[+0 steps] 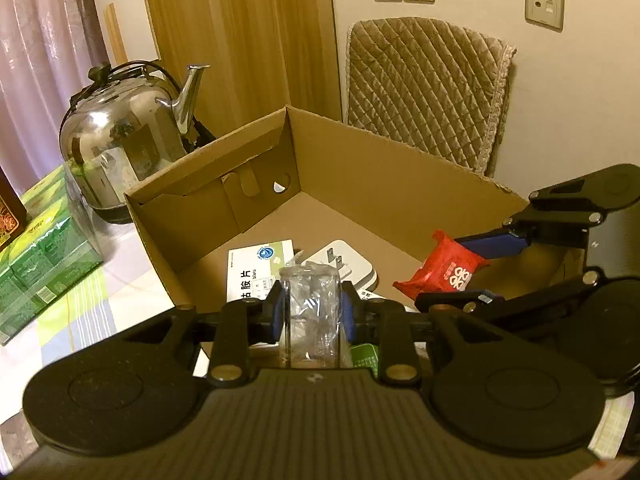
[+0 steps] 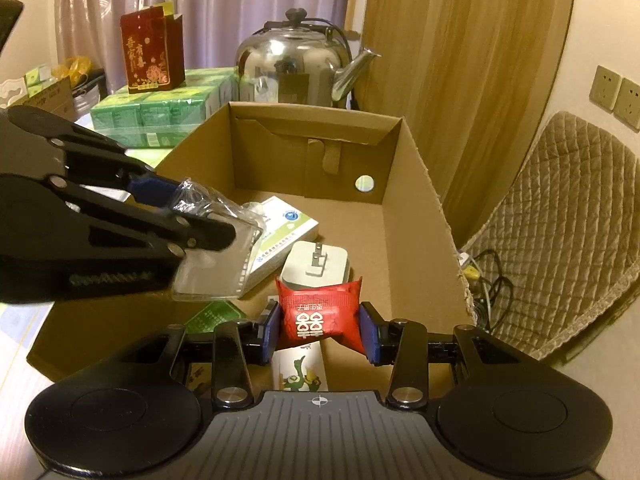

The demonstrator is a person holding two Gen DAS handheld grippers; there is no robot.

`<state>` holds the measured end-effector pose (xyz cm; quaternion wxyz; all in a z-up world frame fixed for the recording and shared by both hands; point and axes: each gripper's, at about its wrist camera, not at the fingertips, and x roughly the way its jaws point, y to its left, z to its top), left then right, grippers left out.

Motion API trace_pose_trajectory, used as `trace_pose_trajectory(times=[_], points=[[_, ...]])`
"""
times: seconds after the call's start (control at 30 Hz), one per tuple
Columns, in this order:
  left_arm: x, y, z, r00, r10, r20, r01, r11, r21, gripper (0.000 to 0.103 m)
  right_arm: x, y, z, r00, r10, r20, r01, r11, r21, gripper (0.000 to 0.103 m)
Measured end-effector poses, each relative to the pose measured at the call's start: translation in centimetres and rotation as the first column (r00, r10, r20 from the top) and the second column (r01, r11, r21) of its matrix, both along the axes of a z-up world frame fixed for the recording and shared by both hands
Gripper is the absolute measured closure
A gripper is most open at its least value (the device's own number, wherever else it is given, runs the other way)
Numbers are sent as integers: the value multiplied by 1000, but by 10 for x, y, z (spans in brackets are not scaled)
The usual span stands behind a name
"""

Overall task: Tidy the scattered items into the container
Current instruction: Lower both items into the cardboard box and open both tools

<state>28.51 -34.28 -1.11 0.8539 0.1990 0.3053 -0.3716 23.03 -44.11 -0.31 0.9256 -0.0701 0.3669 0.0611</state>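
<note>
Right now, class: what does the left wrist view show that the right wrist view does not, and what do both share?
Only the left wrist view: a third wall plate beyond the twin sockets.
Only the right wrist view: a red gift box on green cartons.
Both: the cardboard box, kettle, white plug adapter, clear packet and red packet, each held in fingers.

L gripper [image 1: 312, 312]: clear plastic case [image 1: 310, 316] clamped btwn its blue pads [image 1: 277, 312], over the cardboard box [image 1: 360, 160]. Just past fingertips, on box floor: white medicine box [image 1: 256, 270] and white plug adapter [image 1: 347, 266]. To the right, R gripper [image 1: 476, 270] pinches a red packet [image 1: 442, 269]. Far left of the fingers: steel kettle [image 1: 124, 140].
</note>
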Motion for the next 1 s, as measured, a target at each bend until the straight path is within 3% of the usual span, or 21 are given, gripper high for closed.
trace_pose_trajectory(times=[0.47, 0.77, 0.93, 1.0], points=[[-16, 39, 33, 997, 61, 40, -57, 993, -100, 78, -1, 5, 0, 1000, 0, -18, 0, 1000, -2, 64], [-28, 68, 40, 992, 124, 38, -118, 983, -142, 78, 2, 11, 0, 999, 12, -32, -12, 1000, 10, 64], [-30, 79, 38, 988, 150, 20, -145, 977, -154, 77, 0, 12, 1, 1000, 8, -13, -8, 1000, 5, 53], [-32, 82, 37, 988, 155, 14, -151, 976, -159, 77, -2, 13, 2, 1000, 5, -8, -5, 1000, 5, 44]])
